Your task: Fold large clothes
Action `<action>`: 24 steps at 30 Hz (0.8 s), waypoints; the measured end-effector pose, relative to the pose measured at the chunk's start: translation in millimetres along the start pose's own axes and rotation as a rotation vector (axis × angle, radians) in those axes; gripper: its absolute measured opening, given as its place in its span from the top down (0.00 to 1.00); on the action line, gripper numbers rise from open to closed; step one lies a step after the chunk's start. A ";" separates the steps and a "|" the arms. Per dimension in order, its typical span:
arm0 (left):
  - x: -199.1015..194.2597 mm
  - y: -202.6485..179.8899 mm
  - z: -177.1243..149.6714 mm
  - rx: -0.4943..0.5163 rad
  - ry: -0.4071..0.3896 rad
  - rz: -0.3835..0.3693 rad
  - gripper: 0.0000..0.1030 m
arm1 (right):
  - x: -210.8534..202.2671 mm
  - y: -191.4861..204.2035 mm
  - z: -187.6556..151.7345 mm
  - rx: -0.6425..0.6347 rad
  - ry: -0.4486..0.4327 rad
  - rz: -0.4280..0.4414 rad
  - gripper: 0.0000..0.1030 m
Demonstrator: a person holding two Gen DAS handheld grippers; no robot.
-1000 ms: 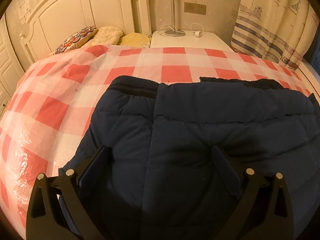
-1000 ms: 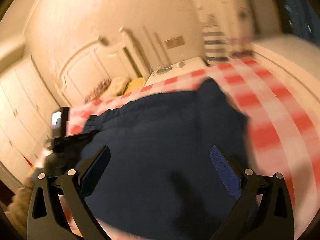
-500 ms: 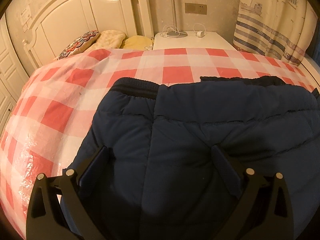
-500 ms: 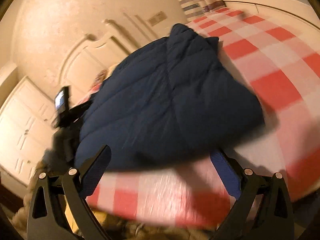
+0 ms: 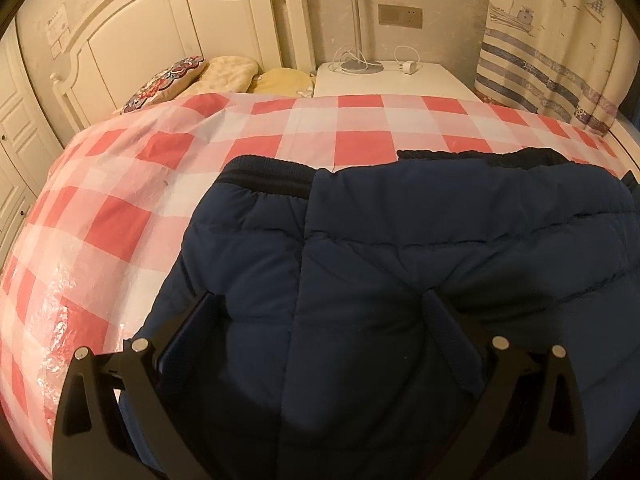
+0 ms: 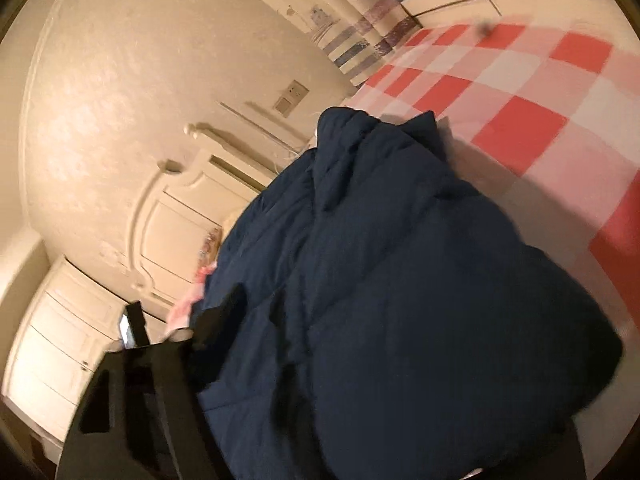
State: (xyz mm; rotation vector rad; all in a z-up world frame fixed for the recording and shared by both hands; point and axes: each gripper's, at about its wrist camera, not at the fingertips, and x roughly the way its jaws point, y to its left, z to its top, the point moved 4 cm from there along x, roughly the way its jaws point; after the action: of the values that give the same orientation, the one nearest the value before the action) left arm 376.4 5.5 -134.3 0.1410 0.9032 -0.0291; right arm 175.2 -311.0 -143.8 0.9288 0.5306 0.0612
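A navy padded jacket (image 5: 400,280) lies on the red-and-white checked bed cover (image 5: 120,216), its ribbed hem towards the headboard. My left gripper (image 5: 320,300) hovers low over the jacket's near part, open, both fingers (image 5: 192,328) spread wide with only flat fabric below. In the right wrist view the jacket (image 6: 400,280) fills the picture. My right gripper (image 6: 328,332) is rolled and its jaws are closing with a thick bunch of jacket between them. Its left finger (image 6: 224,316) presses into the fabric; the other finger is hidden under the bulge.
A white headboard (image 5: 168,28) and pillows (image 5: 200,76) stand beyond the bed. A white nightstand (image 5: 384,80) holds a lamp base and a charger cable. A striped curtain (image 5: 552,64) hangs at the right. White cupboards (image 6: 60,352) line the left wall.
The right gripper dropped to the jacket's near edge and rolled, and its jaws narrowed around the fabric. The left gripper stayed where it was, open.
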 end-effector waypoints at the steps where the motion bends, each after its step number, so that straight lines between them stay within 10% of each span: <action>1: 0.4 0.2 0.3 0.001 -0.002 0.003 0.02 | -3.4 -2.5 0.5 0.015 -0.011 0.004 0.53; 18: -77.9 -74.6 -5.3 0.115 -0.117 -0.079 0.02 | -95.6 -8.9 -11.9 -0.040 -0.097 0.157 0.68; 24: -36.7 -147.3 15.4 0.205 -0.016 0.061 0.02 | -108.0 1.8 -8.3 -0.104 -0.120 0.151 0.68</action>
State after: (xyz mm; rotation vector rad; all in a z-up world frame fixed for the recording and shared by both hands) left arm 353.2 -143.7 -112.3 0.3586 0.8780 -0.0663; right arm 77.7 -333.3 -102.3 0.8639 0.3430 0.1669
